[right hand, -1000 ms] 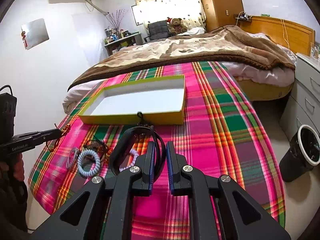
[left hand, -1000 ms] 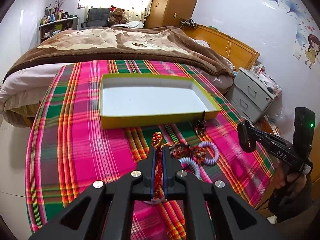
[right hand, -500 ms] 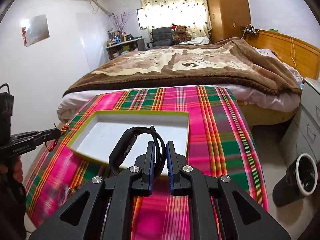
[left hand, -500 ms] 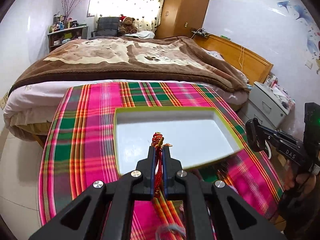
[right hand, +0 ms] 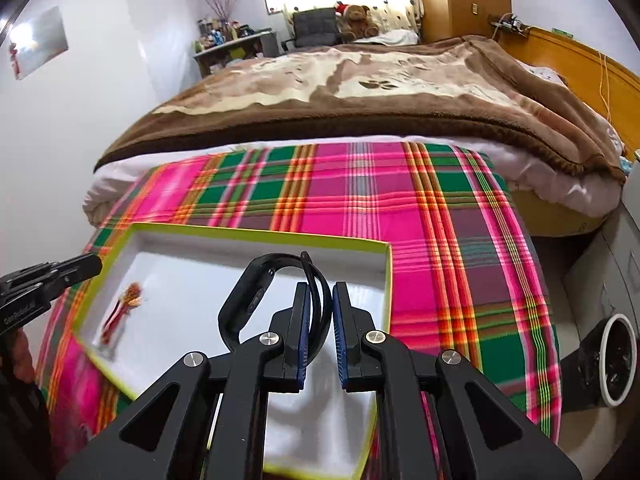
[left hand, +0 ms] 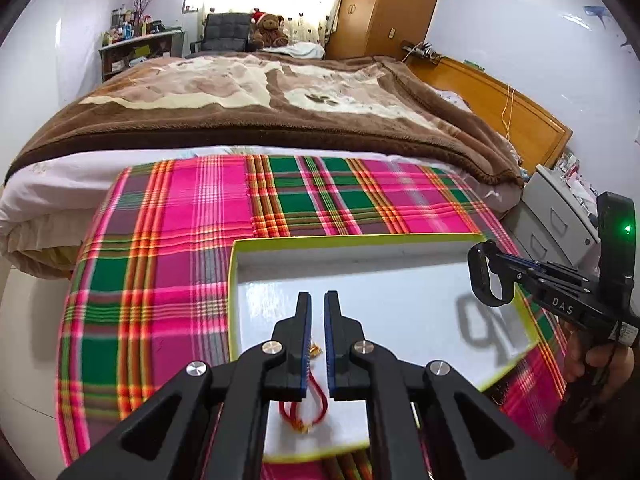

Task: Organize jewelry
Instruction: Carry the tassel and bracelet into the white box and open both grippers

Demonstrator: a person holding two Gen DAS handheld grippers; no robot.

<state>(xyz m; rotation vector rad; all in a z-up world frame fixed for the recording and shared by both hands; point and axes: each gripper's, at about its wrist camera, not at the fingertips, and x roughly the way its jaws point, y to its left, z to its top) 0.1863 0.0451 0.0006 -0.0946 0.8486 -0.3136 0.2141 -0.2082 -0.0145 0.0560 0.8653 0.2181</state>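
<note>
Left gripper point(left hand: 318, 296) first: its blue-padded jaws stand almost pressed together, just a thin slit between them, and nothing is pinched in that slit. The red cord bracelet point(left hand: 306, 406) with its little gold bits is down in the tray point(left hand: 360, 238), seen under and through the fingers at the near edge. From the right wrist view the same bracelet point(right hand: 120, 312) shows blurred over the tray's white floor at the left end, clear of the left gripper's tip point(right hand: 90, 266).

Over to the right gripper point(right hand: 320, 286): jaws closed on the strap of a black wristband point(right hand: 248, 292), the pads clamping the thin strap while the loop bulges out to the left, above the tray's right half. In the left wrist view that band point(left hand: 482, 280) hangs off the gripper's nose over the tray's far right corner and throws a grey shadow on the white floor.

The tray, yellow-green rim point(right hand: 260, 234) and white inside, sits on the pink and green plaid cloth point(left hand: 180, 220).

Writing: white letters "DAS" point(left hand: 562, 304) on the side of the right gripper. There is pale print on the left gripper's side point(right hand: 18, 312), too blurred to read for sure. A green light point(left hand: 627, 229) glows on the right gripper's upright block.
</note>
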